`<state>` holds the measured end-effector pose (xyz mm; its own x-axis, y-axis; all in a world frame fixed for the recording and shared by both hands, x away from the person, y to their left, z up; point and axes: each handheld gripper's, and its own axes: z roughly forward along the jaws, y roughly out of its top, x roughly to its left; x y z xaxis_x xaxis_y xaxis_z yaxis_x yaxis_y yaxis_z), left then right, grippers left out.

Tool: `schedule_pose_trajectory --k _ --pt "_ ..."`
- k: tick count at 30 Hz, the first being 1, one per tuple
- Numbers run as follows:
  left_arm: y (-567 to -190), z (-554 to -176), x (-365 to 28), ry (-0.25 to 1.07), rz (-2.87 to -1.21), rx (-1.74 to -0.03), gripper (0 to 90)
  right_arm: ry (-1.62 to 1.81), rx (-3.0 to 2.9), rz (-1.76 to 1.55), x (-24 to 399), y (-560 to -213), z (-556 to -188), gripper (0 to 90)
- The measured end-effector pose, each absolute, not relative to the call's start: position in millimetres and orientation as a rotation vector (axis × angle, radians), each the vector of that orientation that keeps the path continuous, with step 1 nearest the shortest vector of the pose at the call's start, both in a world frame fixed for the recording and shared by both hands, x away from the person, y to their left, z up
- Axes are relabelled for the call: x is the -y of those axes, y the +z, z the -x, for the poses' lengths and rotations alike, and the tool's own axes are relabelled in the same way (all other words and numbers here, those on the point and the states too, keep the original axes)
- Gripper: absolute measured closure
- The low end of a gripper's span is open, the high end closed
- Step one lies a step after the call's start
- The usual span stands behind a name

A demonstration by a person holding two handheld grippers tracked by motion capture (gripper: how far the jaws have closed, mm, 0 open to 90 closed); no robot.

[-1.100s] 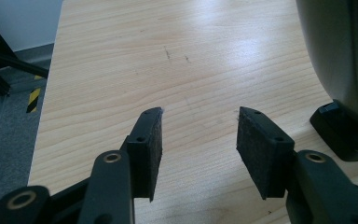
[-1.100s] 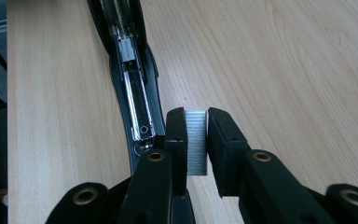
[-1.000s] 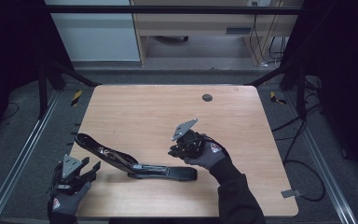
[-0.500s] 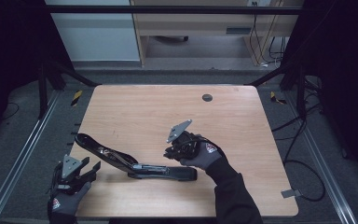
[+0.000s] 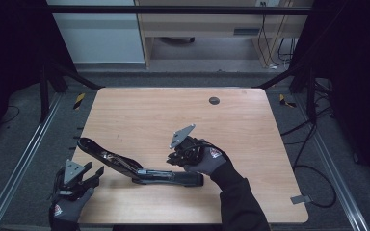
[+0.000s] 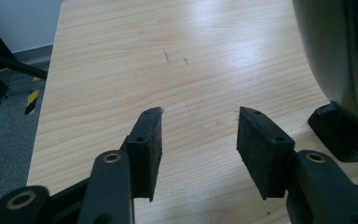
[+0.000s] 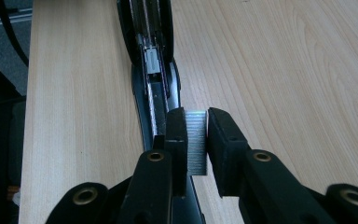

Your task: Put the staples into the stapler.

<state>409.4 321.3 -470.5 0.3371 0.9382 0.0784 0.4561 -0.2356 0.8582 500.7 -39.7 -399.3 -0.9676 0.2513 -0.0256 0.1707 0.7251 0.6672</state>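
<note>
The long black stapler (image 5: 139,168), swung open with its top arm laid back, lies on the pale wooden table (image 5: 139,120) at about 6 o'clock of the tabletop in the high view; its lifted arm runs toward 10 o'clock, its base toward 3 o'clock. The right gripper (image 5: 173,158), held in a gloved hand (image 5: 209,161), sits just above the base end; its jaws pinch a silver strip of staples (image 7: 196,142), pads pressed on both faces. In the right gripper view the strip hangs directly over the stapler's open metal channel (image 7: 151,88), apart from it as far as can be told. The left gripper (image 5: 96,174) rests at the table's 7 o'clock corner, jaws spread with bare wood between them; the stapler's arm lies just beside it at 1 o'clock. A small dark round grommet (image 5: 214,100) sits at 12 o'clock, well apart; nothing stands between strip and channel.
</note>
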Motion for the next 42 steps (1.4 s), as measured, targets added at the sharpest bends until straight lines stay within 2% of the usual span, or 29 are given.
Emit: schedule_pose_trajectory --k 42 --pt "-471 -409 -323 0.796 -1.833 -1.231 50.0 1.042 -2.905 -0.245 22 -420 -500 78.5"
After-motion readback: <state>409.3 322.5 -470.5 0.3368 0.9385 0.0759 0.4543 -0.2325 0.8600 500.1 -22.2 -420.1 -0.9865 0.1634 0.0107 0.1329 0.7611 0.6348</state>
